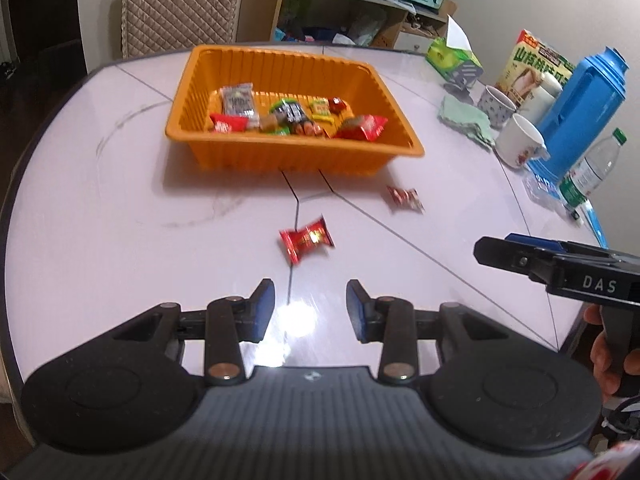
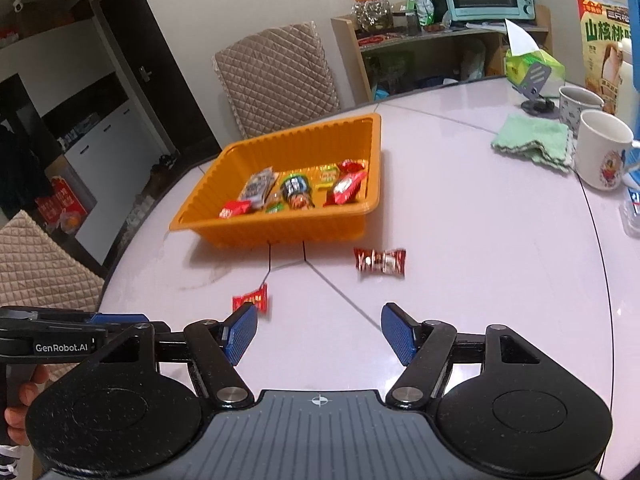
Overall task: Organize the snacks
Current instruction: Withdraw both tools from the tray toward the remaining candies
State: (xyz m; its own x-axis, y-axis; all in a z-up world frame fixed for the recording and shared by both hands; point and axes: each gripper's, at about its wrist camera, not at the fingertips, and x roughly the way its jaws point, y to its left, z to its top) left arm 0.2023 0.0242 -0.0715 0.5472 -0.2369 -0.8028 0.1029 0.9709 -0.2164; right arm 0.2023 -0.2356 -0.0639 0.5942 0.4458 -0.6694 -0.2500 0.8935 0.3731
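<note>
Candies: two [image 1: 306, 240] [image 2: 380, 260] lay loose before tray [image 1: 224, 152]; both your jaws stood apart, empty; you needed each wrapper centred between them.

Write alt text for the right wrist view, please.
Open blue-padded tongs hang empty above a pale round table, facing two loose red-wrapped candies and a ribbed orange plastic tray of wrapped snacks.

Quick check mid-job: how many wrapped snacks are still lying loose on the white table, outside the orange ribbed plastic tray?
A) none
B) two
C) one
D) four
B: two red wrapped candies lie on the white table in front of the orange ribbed plastic tray, one nearer the left gripper and one further right; both grippers are empty.
</note>
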